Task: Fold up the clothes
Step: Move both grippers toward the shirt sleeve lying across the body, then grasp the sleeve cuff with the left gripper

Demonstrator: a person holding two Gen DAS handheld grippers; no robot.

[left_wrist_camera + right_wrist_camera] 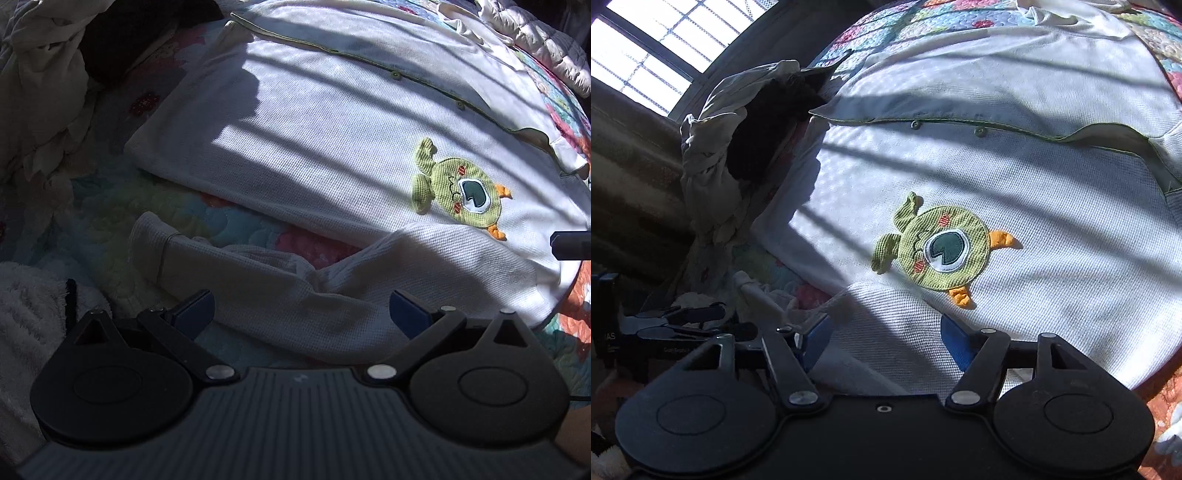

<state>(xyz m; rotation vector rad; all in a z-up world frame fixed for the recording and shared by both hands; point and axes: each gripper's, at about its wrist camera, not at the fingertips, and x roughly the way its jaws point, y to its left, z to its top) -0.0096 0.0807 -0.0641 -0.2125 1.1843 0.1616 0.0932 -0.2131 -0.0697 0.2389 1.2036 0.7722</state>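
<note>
A white waffle-knit top point(314, 147) lies flat on a colourful quilt point(207, 218), in striped sunlight. It has a green monster patch point(461, 192) point(942, 247) and a green-trimmed button placket point(945, 125). One long sleeve point(258, 280) lies bent beside the body. My left gripper point(301, 310) hovers just over this sleeve, jaws wide apart, the sleeve running between them. My right gripper point(886, 332) sits at the shoulder end of the sleeve point(886, 310) below the patch, jaws apart with cloth lying between them, the pads not visibly pressing. One of its fingertips point(570, 245) shows at the left wrist view's right edge.
A heap of cream clothes point(713, 155) with a dark garment point(764, 129) lies beyond the top's hem. A white fluffy blanket point(33, 314) is near my left gripper. A white quilted jacket point(546, 40) lies at the far corner. A barred window point(657, 48) stands behind.
</note>
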